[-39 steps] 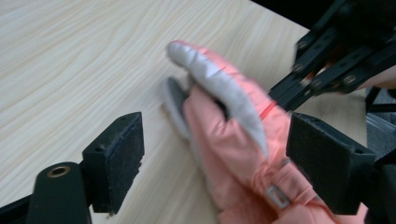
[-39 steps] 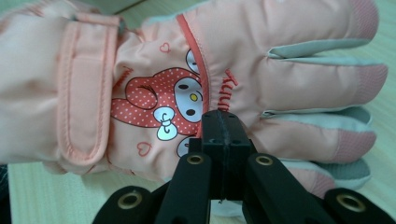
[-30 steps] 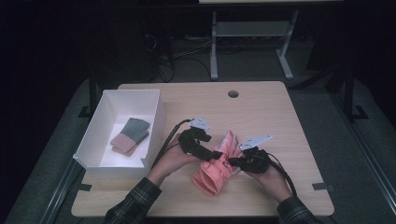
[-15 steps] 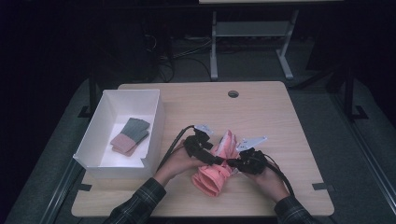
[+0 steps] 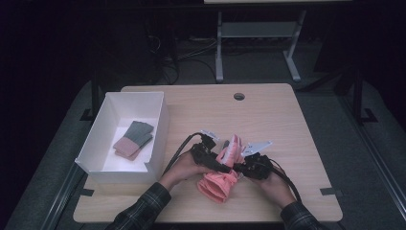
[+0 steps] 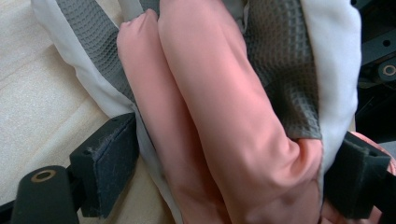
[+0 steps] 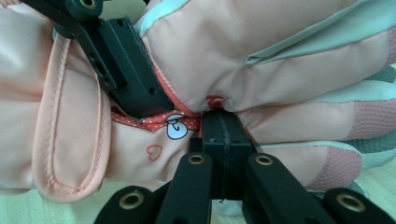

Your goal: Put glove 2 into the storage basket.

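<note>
A pink padded glove (image 5: 219,182) with grey palm patches and pale trim lies on the wooden table (image 5: 277,120) between the person's two hands. My left gripper (image 5: 214,162) comes in from the left, and in the left gripper view (image 6: 233,172) its wide-set pads (image 6: 109,161) press both sides of the glove's fingers (image 6: 210,107). My right gripper (image 5: 242,167) meets the glove from the right. In the right gripper view (image 7: 224,123) its jaws are together, pinching a pucker of the glove's fabric (image 7: 289,70) by a red dotted trim. The left gripper's jaw (image 7: 128,70) lies across the glove there.
A white open box (image 5: 119,168) stands at the table's left with folded grey and pink items (image 5: 134,140) inside. A round cable hole (image 5: 239,96) sits near the far edge. Cables trail from both grippers toward the person. The floor around is dark.
The left hand has come down and closer to the right one, lowering the glove toward the tabletop. The right hand has hardly moved.
</note>
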`<state>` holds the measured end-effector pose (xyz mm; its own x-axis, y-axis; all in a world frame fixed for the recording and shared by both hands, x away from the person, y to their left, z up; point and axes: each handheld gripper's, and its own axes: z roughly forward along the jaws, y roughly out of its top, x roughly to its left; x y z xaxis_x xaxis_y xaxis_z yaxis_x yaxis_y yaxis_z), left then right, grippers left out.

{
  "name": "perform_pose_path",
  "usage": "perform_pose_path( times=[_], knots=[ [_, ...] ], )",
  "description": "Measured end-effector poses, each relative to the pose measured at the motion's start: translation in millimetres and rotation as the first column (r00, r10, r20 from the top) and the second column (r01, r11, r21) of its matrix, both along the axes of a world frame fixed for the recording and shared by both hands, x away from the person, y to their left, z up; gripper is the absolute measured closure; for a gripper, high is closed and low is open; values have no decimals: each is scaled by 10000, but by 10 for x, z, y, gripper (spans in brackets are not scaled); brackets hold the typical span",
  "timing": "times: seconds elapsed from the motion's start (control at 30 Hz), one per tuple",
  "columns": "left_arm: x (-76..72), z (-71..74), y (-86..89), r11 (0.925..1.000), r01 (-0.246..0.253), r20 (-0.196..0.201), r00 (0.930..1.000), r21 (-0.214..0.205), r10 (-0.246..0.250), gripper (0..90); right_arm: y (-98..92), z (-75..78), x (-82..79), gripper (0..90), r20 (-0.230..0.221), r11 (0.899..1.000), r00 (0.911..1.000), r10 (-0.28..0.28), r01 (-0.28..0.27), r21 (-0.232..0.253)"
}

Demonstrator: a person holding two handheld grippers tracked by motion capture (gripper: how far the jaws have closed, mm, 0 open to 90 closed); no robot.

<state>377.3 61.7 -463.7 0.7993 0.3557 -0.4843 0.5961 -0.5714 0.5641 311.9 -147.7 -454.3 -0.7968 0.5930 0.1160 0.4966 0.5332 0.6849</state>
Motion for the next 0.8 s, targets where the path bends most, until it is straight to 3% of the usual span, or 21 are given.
perform_pose_path(
  times=[0.2,0.3,0.57,0.63,0.8],
  knots=[
    [10,-32,27,9993,94,-504,9987,-360,-112,293,4,-5,2,900,42,10000,10000,-18,18,-61],
    [11,-36,39,9992,121,-571,9983,-386,-143,389,2,-11,6,900,57,10000,10000,-55,55,-4],
    [-1,8,52,9995,249,-143,9996,-191,-252,568,-39,12,3,900,101,9999,9999,-19,17,149],
    [-9,24,49,9996,237,-50,9997,-178,-237,588,-81,42,-10,851,25,9995,10000,-4,3,317],
    [-2,63,61,9993,308,16,9995,-197,-307,604,-275,141,-66,623,-23,9952,9996,-292,293,937]
  ],
)
